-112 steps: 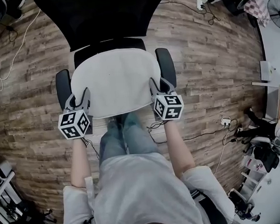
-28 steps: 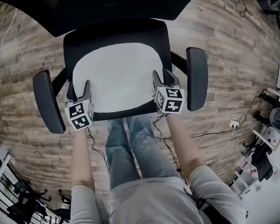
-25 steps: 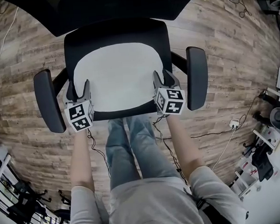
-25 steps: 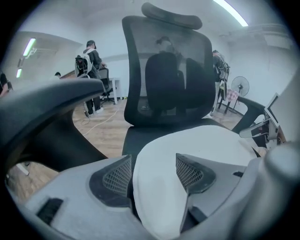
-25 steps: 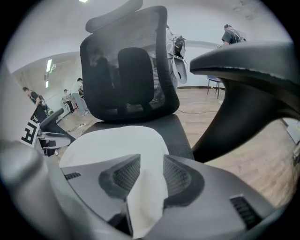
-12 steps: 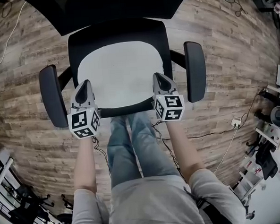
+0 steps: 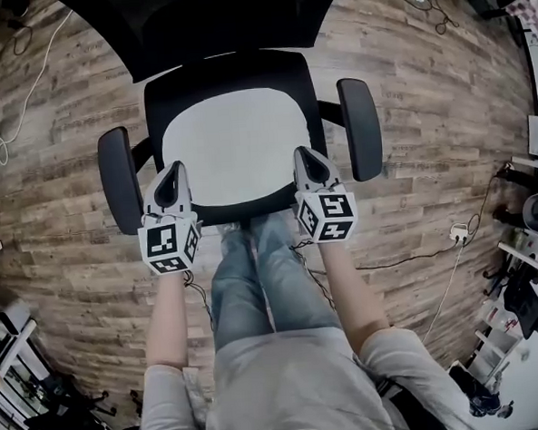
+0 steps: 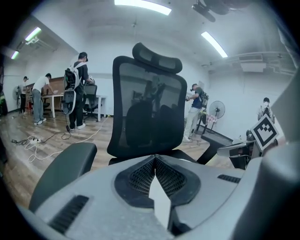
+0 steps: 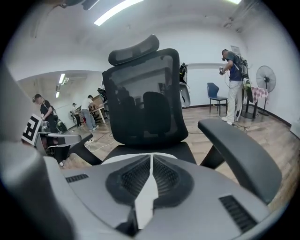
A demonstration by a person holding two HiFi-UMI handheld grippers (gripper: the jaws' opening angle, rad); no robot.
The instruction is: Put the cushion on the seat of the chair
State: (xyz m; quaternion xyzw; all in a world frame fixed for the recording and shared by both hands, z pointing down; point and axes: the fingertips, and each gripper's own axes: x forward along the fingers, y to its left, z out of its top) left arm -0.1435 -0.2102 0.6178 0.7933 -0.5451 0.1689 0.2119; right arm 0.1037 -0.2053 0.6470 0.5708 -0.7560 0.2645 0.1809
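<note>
cushion (image 7: 231,146) flat on chair seat (image 7: 233,68); left tool (image 7: 172,173) and right tool (image 7: 304,156) released it, now pressed together empty. placement looks done.

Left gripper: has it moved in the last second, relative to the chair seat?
Yes. The left gripper has drawn back from the cushion's left edge toward the person; its shut fingers now sit over the seat's front left corner, holding nothing.

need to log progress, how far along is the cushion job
Done: the white cushion lies flat on the black seat. In hand: nothing; left gripper and right gripper hover near the seat's front edge, fingers shut and empty. Left: nothing visible.
</note>
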